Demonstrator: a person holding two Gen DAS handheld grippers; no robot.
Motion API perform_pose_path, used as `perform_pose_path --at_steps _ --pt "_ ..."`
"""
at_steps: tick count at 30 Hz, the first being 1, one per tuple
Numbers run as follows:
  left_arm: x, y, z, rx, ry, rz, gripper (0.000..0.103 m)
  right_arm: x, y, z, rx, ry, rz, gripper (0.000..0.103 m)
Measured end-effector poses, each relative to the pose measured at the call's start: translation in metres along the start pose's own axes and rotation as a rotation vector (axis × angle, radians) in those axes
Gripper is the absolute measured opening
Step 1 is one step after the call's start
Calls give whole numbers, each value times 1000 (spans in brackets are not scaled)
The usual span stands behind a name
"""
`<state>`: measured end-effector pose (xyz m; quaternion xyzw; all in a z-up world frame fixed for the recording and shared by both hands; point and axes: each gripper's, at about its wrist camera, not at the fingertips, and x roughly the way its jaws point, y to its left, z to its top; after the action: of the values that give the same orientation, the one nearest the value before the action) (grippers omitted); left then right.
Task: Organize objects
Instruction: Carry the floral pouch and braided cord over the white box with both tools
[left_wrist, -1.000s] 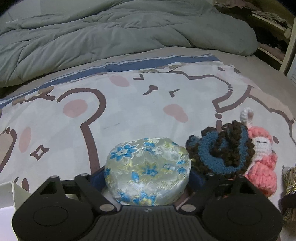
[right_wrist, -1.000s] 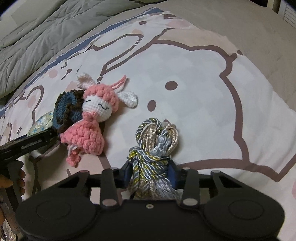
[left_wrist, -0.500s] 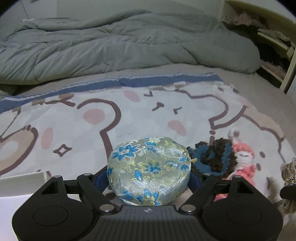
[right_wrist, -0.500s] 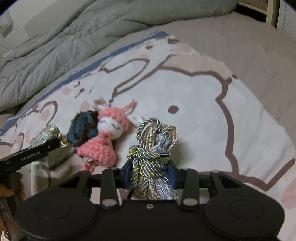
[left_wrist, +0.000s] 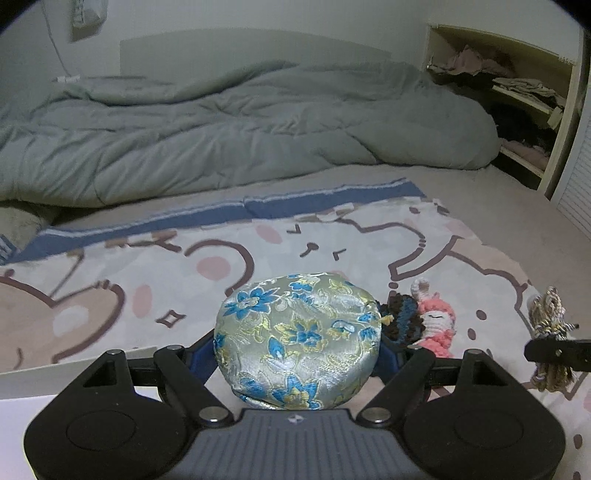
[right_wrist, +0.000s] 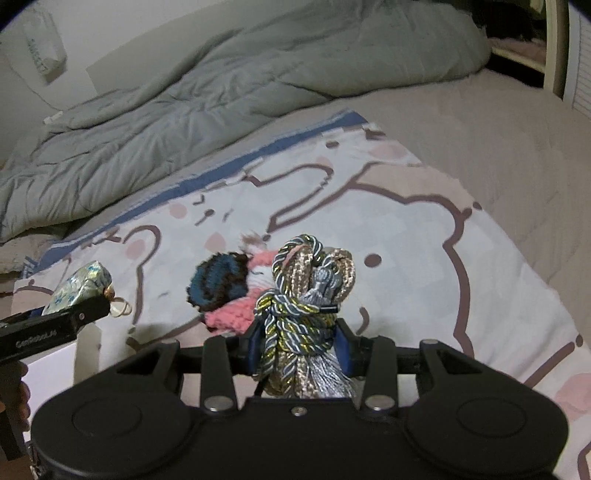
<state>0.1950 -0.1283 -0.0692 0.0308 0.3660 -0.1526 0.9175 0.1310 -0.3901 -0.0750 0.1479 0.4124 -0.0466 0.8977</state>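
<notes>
Brocade pouch (left_wrist: 297, 341) is clenched in left gripper (left_wrist: 297, 354), cord bundle (right_wrist: 303, 317) in right gripper (right_wrist: 301, 343). White box edge (left_wrist: 74, 363) is seen low at left, nearer the left gripper.

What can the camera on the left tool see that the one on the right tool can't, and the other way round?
Only the left view shows the open shelf stuffed with clothes, and the full top of the floral satin pouch held in the left tongs.

Only the right view shows, close up, the braided cord bundle in the right tongs, and a hand on the left tool.

Both show the grey duvet, cartoon blanket and pink crochet doll.
</notes>
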Motion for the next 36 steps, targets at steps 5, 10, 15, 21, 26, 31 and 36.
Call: perform_pose_path --at_steps 5,10,15,21,26,31,36 --pt "-32 5 2 -8 -24 23 82 -15 14 0 -49 -37 18 40" --pt "-54 11 -2 -39 -26 56 82 -30 30 -1 -104 -74 44 40" --pt "-72 19 -7 -75 -30 78 82 -40 45 -4 -154 -94 73 40" --pt "-86 35 -19 -109 -38 96 82 -44 59 -9 -183 -100 102 40" --pt "-90 59 -33 -149 -27 124 82 -39 70 -12 -206 -86 124 40" --pt "-101 84 -38 -159 -44 151 82 -33 85 -15 -219 -72 137 40" --pt "-112 109 -38 -152 -54 184 82 -31 107 -13 -229 -62 168 40"
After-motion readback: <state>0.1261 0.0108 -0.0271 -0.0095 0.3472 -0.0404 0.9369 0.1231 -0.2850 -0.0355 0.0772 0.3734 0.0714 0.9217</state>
